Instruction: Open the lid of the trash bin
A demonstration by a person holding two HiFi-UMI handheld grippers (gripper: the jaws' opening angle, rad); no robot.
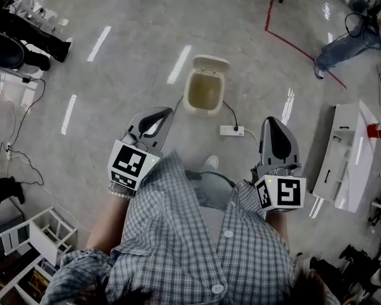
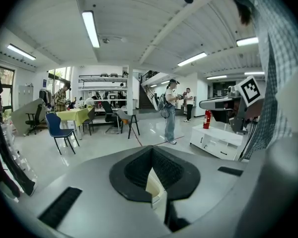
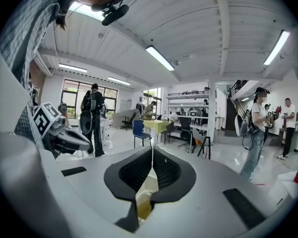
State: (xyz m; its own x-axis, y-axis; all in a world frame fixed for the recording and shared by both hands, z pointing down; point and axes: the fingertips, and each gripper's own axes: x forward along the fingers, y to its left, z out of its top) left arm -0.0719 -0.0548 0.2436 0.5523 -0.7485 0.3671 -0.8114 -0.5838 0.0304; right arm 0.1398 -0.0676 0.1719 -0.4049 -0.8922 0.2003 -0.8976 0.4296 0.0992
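The left tongs [image 2: 152, 155] were closed, their dark pads meeting at the tips and gripping nothing. The right tongs [image 3: 152, 155] were closed in the same way, pads together. Both were held close to the person's checked shirt [image 1: 197, 240], well apart from the trash bin [image 1: 203, 110] and pointing toward it, the left tongs on its near-left side and the right tongs on its near-right side. The trash bin stood on the shiny grey floor [image 1: 127, 75] in front of the person. Its cream lid [image 1: 211, 62] was already up, leaning back on the far side of the bin, and the yellowish inside was visible. A white power strip [image 1: 232, 130] lay just beside the bin, to its near right. A white cabinet [image 1: 350, 151] stood farther to the right of the bin.
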